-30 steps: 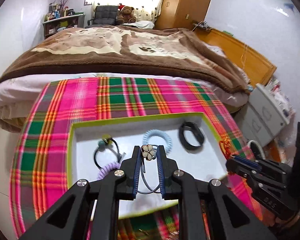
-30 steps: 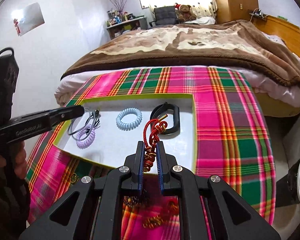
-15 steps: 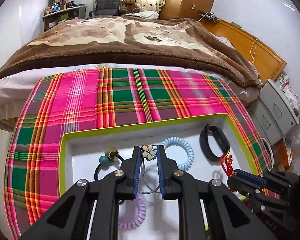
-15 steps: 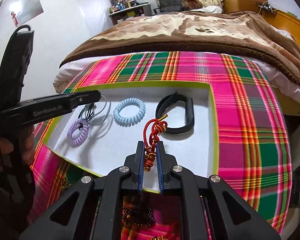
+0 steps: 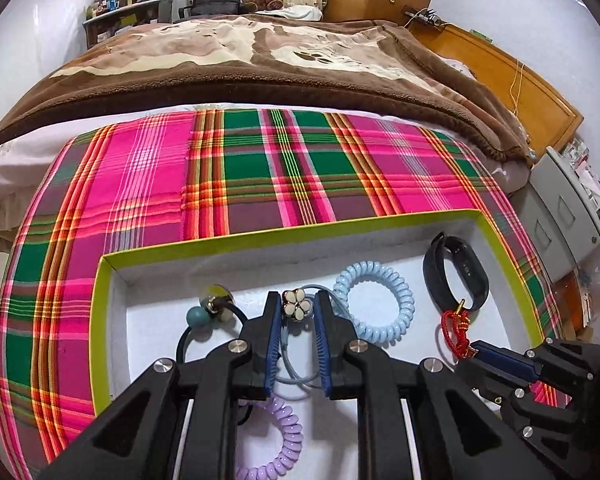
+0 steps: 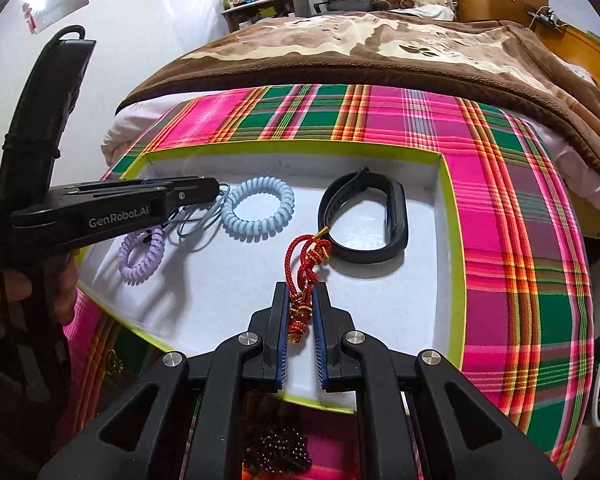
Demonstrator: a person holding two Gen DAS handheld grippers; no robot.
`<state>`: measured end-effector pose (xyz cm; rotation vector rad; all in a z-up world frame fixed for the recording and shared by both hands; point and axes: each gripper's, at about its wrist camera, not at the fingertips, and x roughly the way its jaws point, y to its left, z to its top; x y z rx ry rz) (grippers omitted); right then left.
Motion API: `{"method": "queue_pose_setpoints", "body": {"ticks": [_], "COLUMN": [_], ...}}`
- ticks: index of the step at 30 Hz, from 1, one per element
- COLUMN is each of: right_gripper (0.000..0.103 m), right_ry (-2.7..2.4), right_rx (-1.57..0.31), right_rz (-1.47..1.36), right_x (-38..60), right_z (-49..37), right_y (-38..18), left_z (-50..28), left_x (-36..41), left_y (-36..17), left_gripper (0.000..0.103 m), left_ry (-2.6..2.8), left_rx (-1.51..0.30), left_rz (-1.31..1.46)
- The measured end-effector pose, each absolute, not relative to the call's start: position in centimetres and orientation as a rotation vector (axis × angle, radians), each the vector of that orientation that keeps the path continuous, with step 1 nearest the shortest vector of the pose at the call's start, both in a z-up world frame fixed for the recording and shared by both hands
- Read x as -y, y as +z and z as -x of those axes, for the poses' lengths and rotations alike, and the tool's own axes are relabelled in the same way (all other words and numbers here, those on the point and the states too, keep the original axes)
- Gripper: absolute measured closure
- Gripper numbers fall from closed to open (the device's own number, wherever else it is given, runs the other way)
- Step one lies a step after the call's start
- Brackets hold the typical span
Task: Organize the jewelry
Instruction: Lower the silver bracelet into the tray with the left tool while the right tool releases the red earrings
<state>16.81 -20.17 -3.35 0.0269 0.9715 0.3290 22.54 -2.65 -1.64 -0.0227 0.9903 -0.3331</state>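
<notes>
My left gripper [image 5: 298, 300] hangs over the left part of the green-rimmed white box [image 5: 300, 232]. A white flower hair tie [image 5: 297, 307] sits between its pads, grey-blue loop trailing to the box floor, and the jaws are opening slightly. My right gripper [image 6: 300, 292] is shut on a red knotted cord charm [image 6: 305, 254], whose tip lies against the black wristband [image 6: 364, 216]. In the box lie a light blue spiral tie [image 5: 376, 300], a purple spiral tie [image 5: 284, 440] and a black beaded hair tie [image 5: 208, 312].
The box rests on a pink and green plaid cloth [image 5: 260, 168] at the foot of a bed with a brown blanket [image 5: 260, 60]. A dark bead bracelet [image 6: 276, 448] lies on the cloth under my right gripper. A grey cabinet [image 5: 560, 208] stands to the right.
Both grippers have sunk and moved forward over the box, each still carrying its piece. The red cord's tip now reaches the black wristband.
</notes>
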Motion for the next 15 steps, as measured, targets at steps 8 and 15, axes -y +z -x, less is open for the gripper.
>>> {"method": "queue_pose_setpoints", "body": {"ticks": [8,15], "right_gripper": [0.091,0.091], "right_ry": [0.321,0.306], "right_rx": [-0.971,-0.969], "right_rz": [-0.010,-0.002], "right_x": [19.81,19.81], "right_z": [-16.94,-16.99], "right_y": [-3.49,-3.41], "left_z": [-22.61,-22.53], "left_x": [2.69,2.69], "left_y": [-1.65,-1.63], "left_gripper": [0.076,0.069], "left_ry": [-0.324,-0.331], "left_rx": [-0.988,-0.991], "left_rz": [0.009,0.019]}}
